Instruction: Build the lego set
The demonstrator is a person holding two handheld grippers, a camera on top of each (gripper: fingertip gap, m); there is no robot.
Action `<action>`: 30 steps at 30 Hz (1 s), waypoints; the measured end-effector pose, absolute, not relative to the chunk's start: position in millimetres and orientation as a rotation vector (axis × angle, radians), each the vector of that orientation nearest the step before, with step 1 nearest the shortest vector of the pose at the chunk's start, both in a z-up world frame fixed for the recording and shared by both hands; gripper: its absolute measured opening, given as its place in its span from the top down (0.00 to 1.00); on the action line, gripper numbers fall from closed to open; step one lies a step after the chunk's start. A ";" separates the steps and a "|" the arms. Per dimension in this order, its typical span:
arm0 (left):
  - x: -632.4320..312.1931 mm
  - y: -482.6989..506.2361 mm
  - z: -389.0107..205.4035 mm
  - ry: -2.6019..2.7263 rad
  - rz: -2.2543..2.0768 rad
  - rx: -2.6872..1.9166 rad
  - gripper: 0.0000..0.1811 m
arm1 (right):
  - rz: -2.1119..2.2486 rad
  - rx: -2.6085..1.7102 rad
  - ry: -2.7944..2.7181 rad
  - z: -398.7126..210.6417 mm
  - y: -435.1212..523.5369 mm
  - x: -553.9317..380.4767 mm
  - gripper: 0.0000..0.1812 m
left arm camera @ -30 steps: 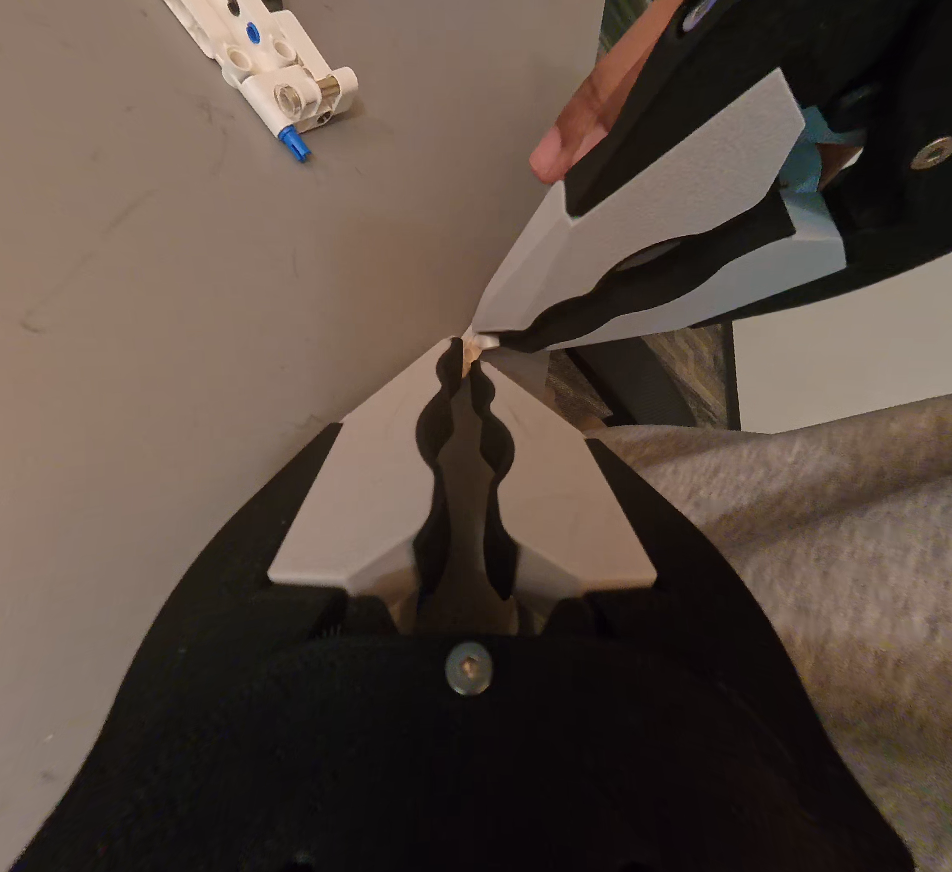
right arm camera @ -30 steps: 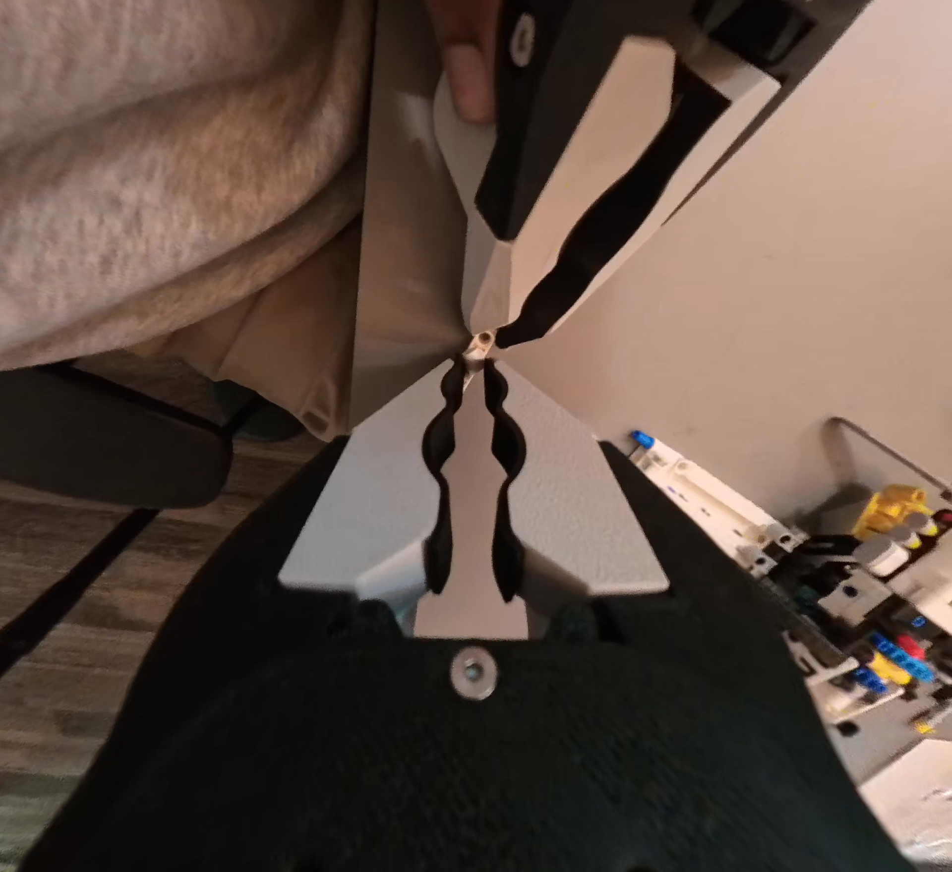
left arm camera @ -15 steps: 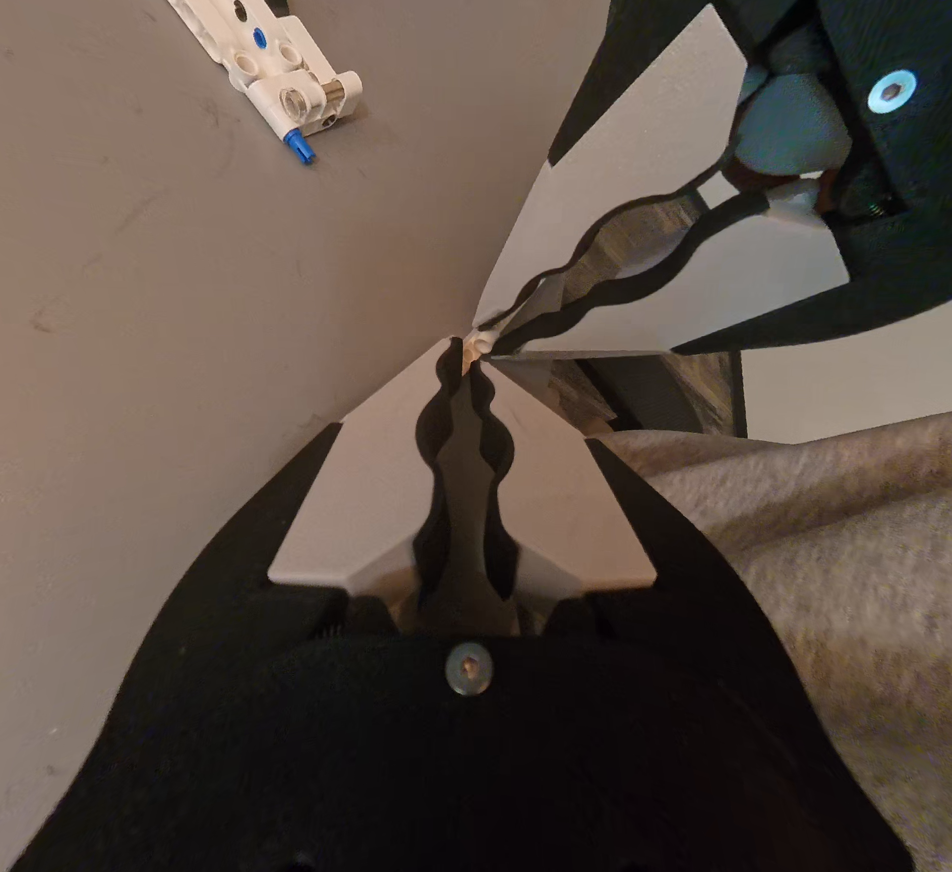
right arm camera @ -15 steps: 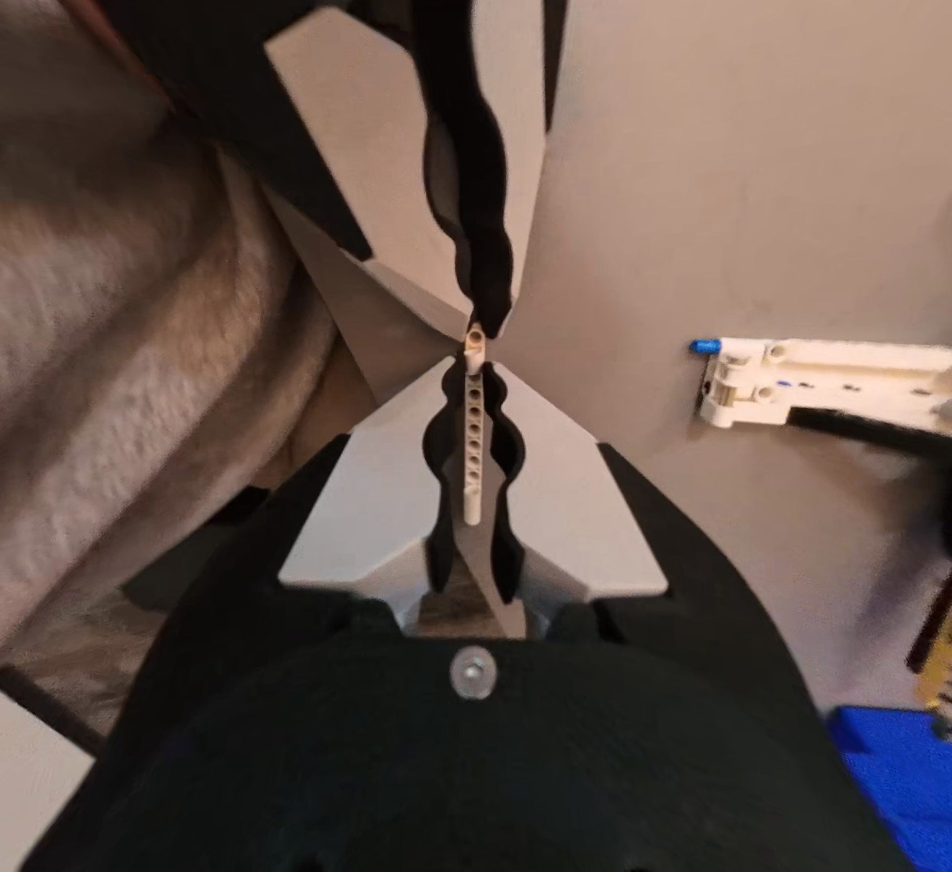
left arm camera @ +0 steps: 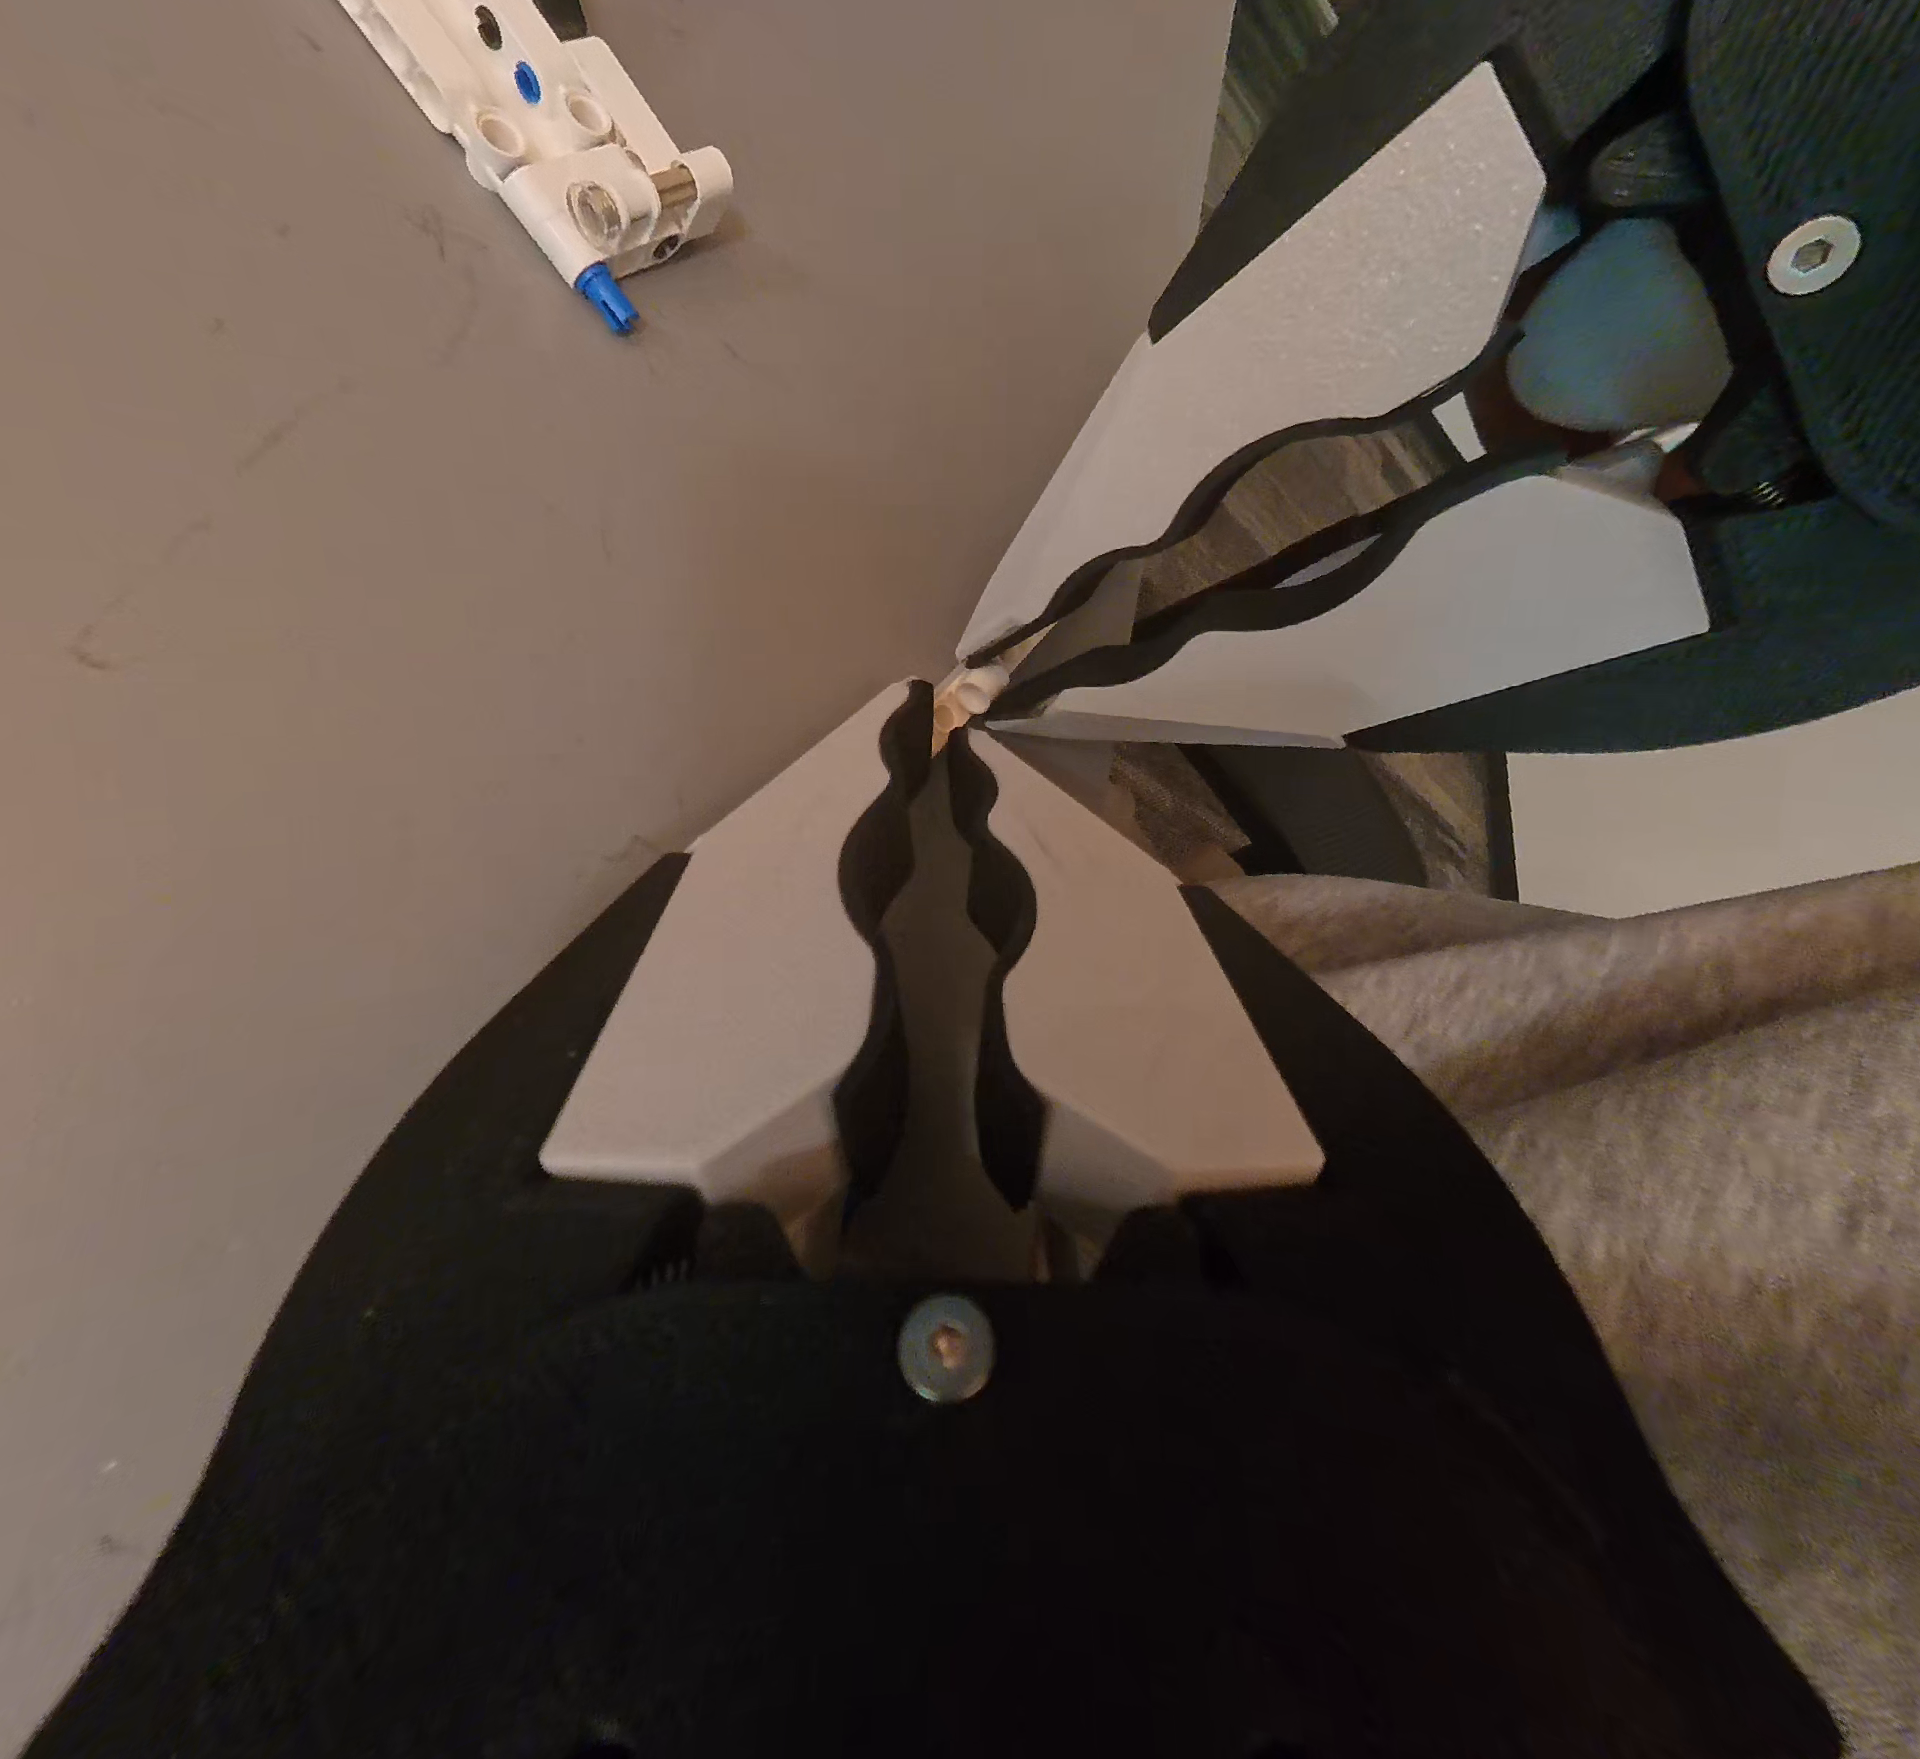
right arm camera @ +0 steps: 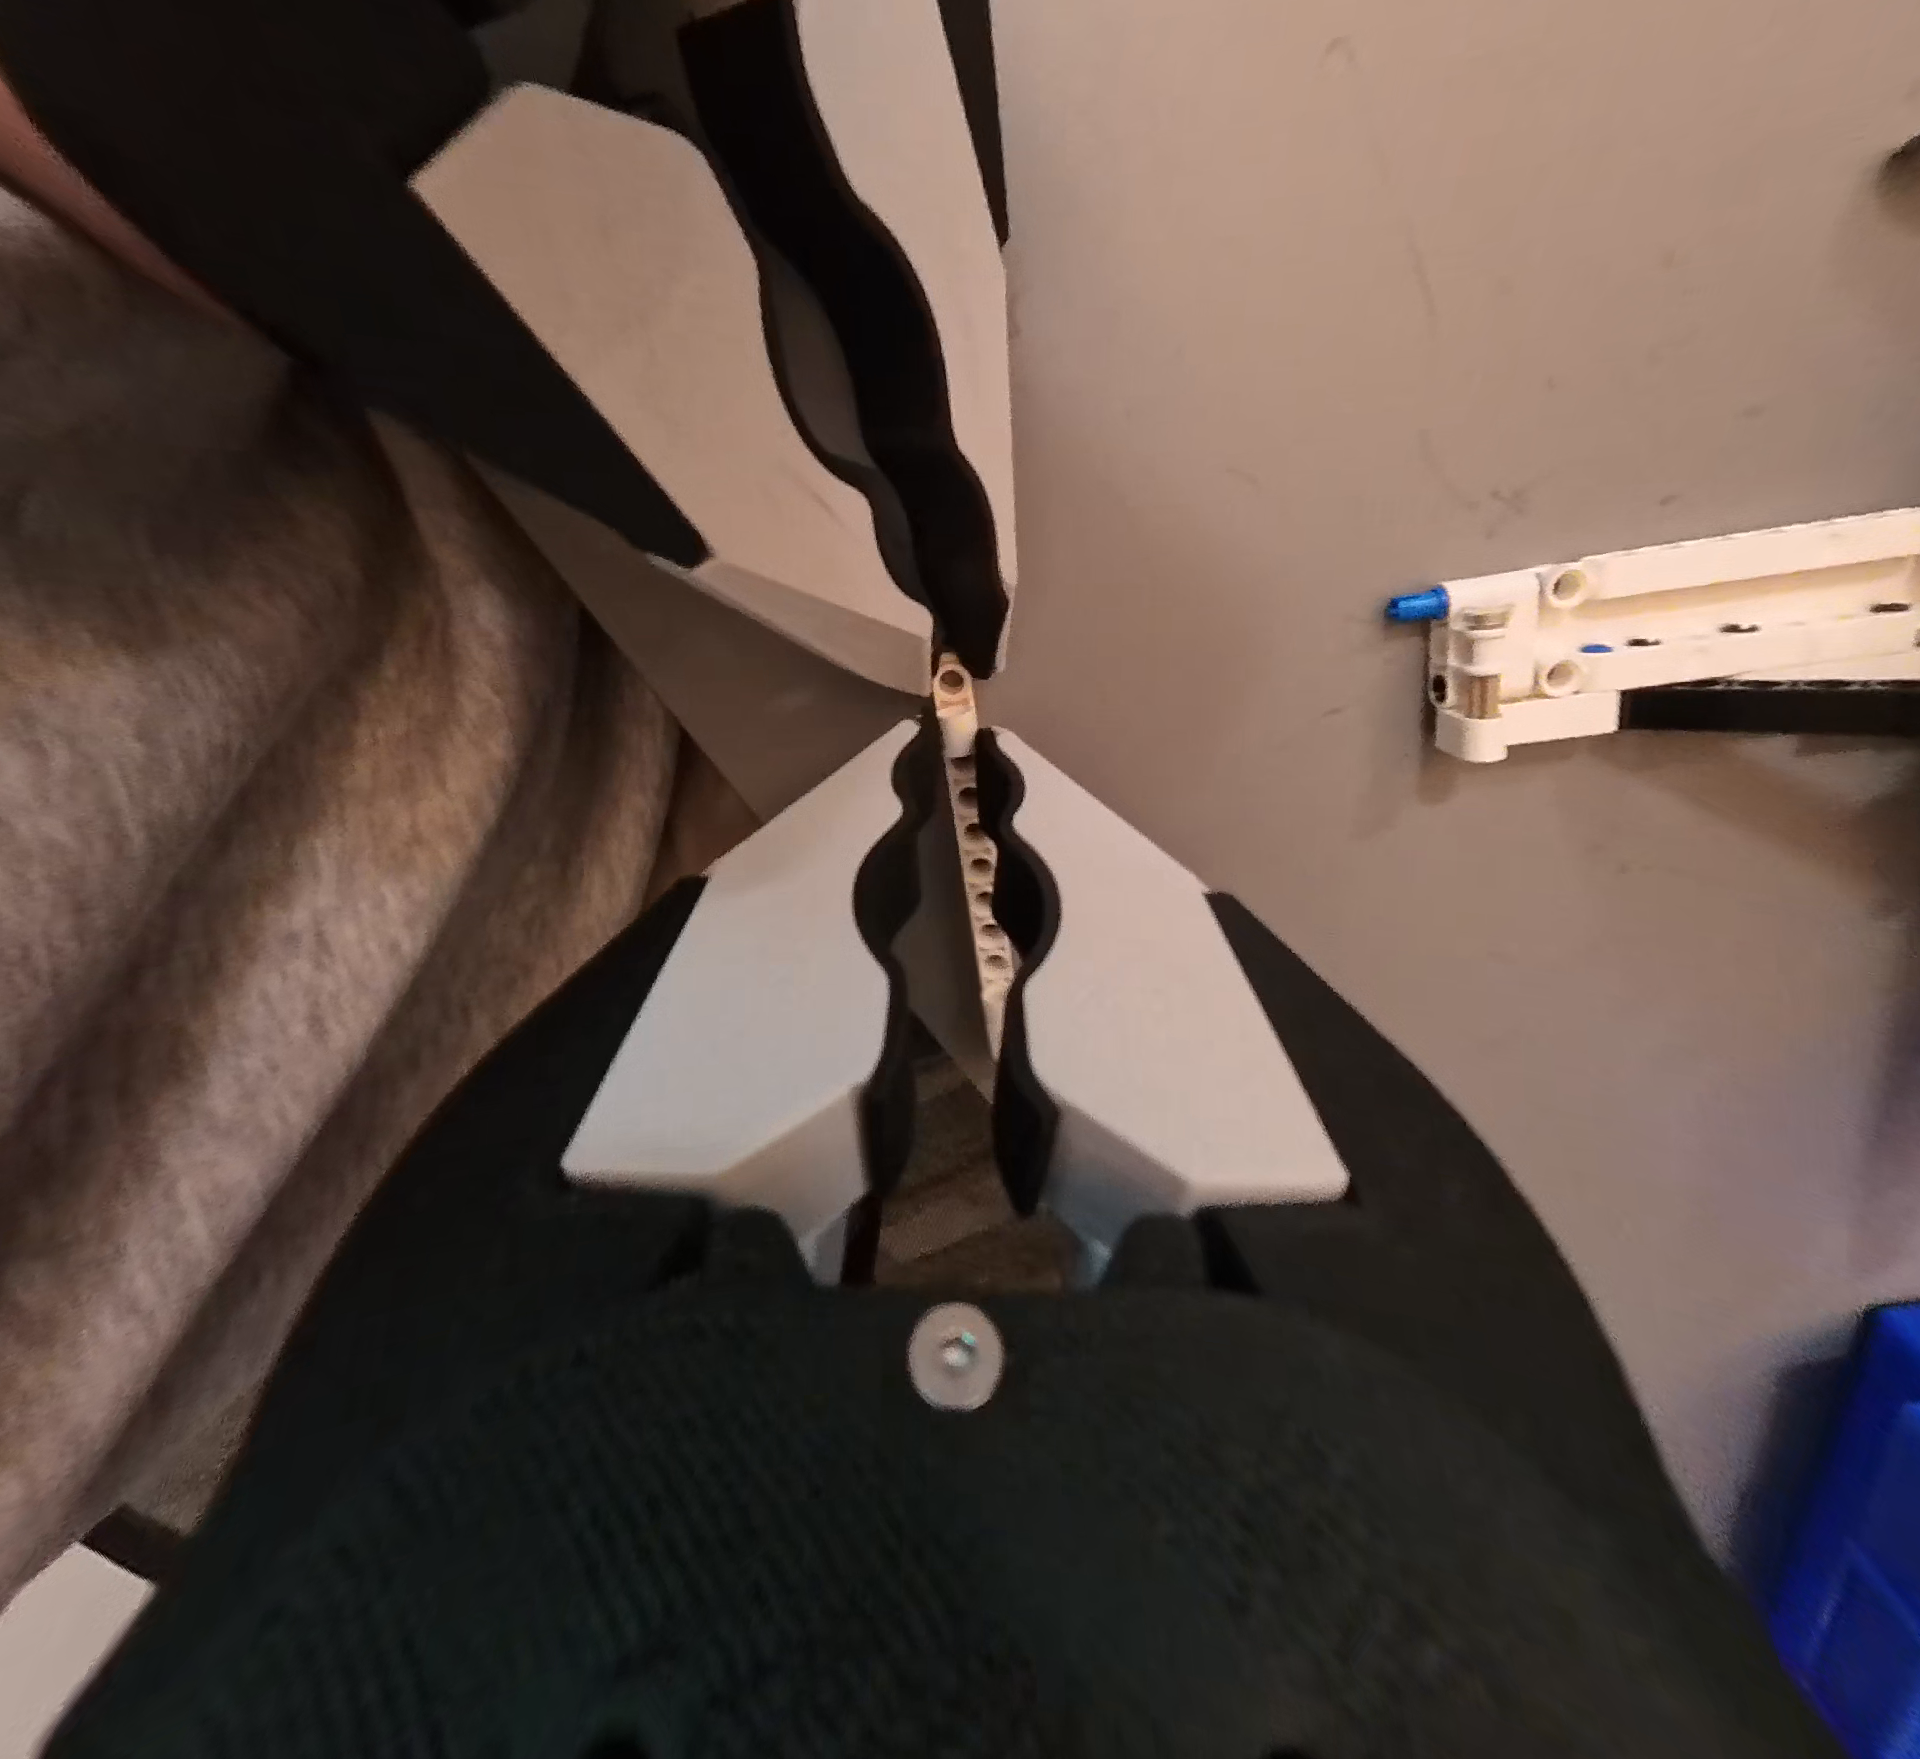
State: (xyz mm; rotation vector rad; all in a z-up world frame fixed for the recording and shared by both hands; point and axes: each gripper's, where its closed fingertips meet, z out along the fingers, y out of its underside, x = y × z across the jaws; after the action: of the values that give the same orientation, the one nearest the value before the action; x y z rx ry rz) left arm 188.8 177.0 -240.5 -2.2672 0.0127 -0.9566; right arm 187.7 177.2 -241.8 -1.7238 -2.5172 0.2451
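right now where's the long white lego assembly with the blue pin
The long white lego assembly with the blue pin lies on the grey table, right side of the right wrist view, apart from both grippers.

Counted: two grippers, the left gripper (left arm camera: 940, 722) and the right gripper (right arm camera: 961, 722), one white holed beam (right arm camera: 977, 862) between them, one white assembly (right arm camera: 1662, 634) on one grey table (left arm camera: 364, 618), one blue pin (left arm camera: 611, 304), and possibly one blue bin (right arm camera: 1839, 1501).
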 end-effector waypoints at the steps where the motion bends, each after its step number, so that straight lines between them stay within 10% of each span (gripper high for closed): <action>1: 188.7 177.0 -240.5 0.012 -0.955 -2.267 0.99 | 0.246 -1.729 -2.506 -241.9 177.3 187.5 0.97; 30: 185.6 179.4 -237.8 -0.052 -0.922 -2.243 0.97 | 0.581 -1.742 -1.740 -226.1 200.2 212.5 0.83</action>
State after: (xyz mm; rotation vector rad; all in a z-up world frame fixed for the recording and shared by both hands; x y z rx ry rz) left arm 185.6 179.4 -237.8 -2.2433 -0.0519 -0.9224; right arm 212.5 200.2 -226.1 -1.7416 -1.7400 0.5814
